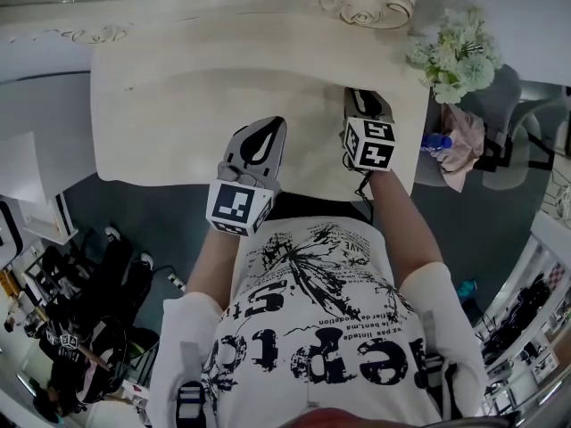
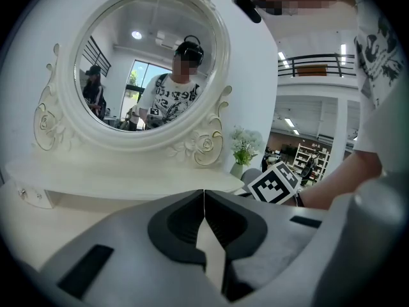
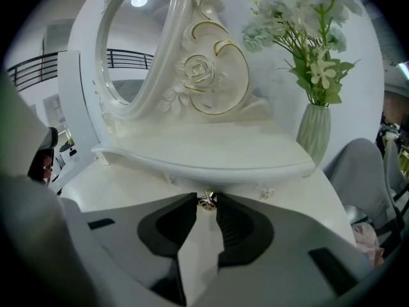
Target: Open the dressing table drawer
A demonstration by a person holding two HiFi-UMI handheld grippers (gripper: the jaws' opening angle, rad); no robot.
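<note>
The cream dressing table (image 1: 223, 105) carries an oval mirror (image 2: 150, 62) on a raised shelf (image 3: 204, 155). Under that shelf's edge a small gold-and-white drawer knob (image 3: 206, 201) sticks out. My right gripper (image 3: 206, 203) reaches in under the shelf, and its two dark pads sit against the knob's sides. In the head view the right gripper (image 1: 361, 94) lies over the table's right part. The left gripper (image 1: 266, 127) hovers above the table's front middle. Seen in its own view, the left gripper (image 2: 204, 200) has its jaws together with nothing between them.
A pale green vase with white flowers (image 3: 313, 133) stands at the table's right end (image 1: 455, 52). A grey chair (image 1: 504, 96) with a pink cloth (image 1: 464, 150) and a blue bottle (image 1: 435, 141) is right of the table. Clutter lines the floor at left.
</note>
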